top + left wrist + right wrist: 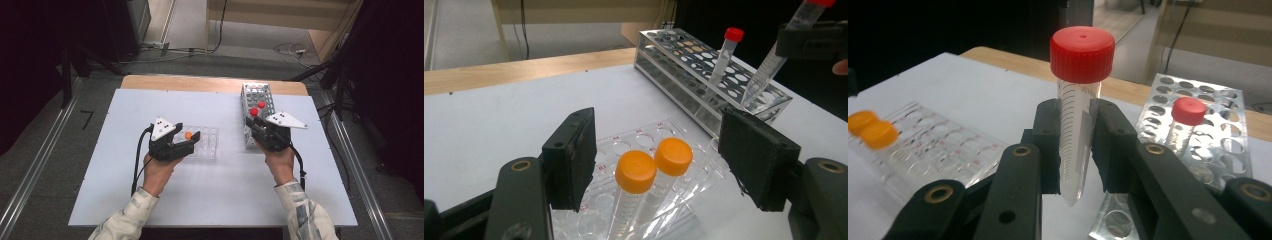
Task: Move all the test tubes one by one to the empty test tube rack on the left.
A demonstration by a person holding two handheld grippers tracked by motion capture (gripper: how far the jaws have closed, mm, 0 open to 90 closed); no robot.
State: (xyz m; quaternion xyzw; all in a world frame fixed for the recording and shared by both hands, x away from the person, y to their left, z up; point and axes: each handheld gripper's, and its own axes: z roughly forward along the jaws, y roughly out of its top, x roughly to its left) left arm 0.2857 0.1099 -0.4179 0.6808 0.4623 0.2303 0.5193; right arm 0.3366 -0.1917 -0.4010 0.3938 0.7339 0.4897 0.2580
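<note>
The left gripper [186, 141] is hovering wide open around two orange-capped tubes [644, 172] in the clear plastic tray [210, 145], gripping nothing; the right gripper [1077, 150] is clamping a red-capped conical tube [1079, 100] over the perforated metal rack [257, 95]; keeping it upright should be easing its tapered tip into a hole.

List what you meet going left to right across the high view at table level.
Left hand-held gripper → clear well rack with an orange-capped tube → right hand-held gripper, shut on a red-capped tube → metal tube rack.
</note>
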